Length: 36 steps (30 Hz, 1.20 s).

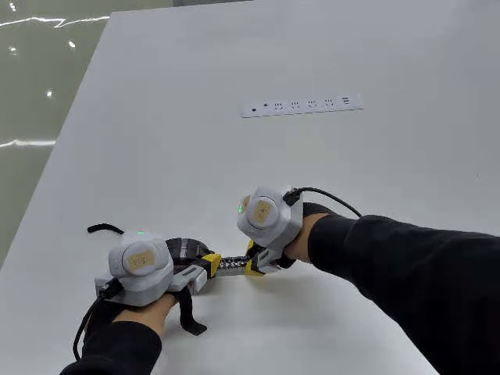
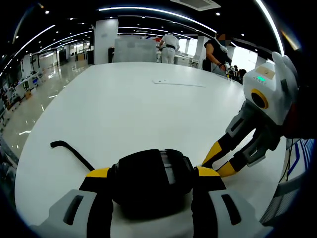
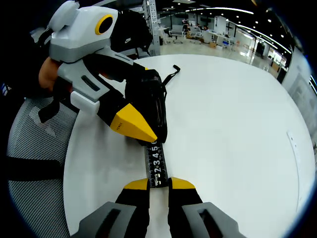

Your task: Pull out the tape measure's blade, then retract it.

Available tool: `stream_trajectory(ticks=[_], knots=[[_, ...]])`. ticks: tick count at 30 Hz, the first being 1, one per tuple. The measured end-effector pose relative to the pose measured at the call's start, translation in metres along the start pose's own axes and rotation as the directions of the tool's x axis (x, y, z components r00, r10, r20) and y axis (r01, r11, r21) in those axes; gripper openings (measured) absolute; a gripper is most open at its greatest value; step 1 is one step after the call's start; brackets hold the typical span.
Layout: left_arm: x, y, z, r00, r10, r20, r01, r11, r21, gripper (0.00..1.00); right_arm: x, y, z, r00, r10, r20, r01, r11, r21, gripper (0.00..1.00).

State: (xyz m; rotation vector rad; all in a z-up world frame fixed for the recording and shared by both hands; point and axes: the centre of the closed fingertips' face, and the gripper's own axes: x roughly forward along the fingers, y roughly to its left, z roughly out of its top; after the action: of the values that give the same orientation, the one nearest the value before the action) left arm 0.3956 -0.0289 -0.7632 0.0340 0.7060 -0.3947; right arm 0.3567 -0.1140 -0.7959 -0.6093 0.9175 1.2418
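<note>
Item 1 — left gripper (image 1: pixel 193 277): lying nearest the person, low over the white table (image 1: pixel 195 117). In the left gripper view its jaws are being pressed against either side of the black tape measure (image 2: pixel 151 181), with one yellow tip at each flank. The case is being held on or just above the tabletop; which of the two cannot be told.

Item 2 — blade (image 3: pixel 156 163): a short length is being shown out of the case, running straight from the case mouth to the right gripper. The printed numerals 2 to 5 are being read along it in the right gripper view.

Item 3 — right gripper (image 3: pixel 158 184): just beside the left one, across the short stretch of blade. Its jaws are being held narrow, pinched onto the blade's free end.

Item 4 — black strap (image 1: pixel 105 229): lying loose on the table beyond the case.

Item 5 — power strip (image 1: pixel 303 104): lying flat, well apart from the work, toward the far side of the table.

Item 6 — people (image 2: pixel 168 42): standing past the table's far end.

Progress, as judged: the pull-out is only being begun, as little blade is exposed and the grippers are close together. Most of the extension is left to do, and the whole of the retraction.
</note>
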Motion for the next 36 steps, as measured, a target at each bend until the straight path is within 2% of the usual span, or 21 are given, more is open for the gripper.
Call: stream_trajectory(ticks=[13,26,36], knots=[[-0.001,0.000,0.000,1.0000,-0.001,0.001,0.001,1.000,-0.001,0.59,0.003,0.001,0.005,0.9999,0.002,0.013,-0.002,1.000,0.006,0.09],[-0.001,0.000,0.000,1.0000,-0.005,0.004,0.005,1.000,-0.004,0.59,0.006,0.002,0.011,0.9988,0.007,0.049,-0.008,1.000,0.022,0.09],[-0.002,0.000,0.000,1.0000,-0.007,0.004,0.007,1.000,-0.007,0.59,0.007,0.003,0.015,0.9954,0.017,0.095,-0.020,0.999,0.035,0.10]])
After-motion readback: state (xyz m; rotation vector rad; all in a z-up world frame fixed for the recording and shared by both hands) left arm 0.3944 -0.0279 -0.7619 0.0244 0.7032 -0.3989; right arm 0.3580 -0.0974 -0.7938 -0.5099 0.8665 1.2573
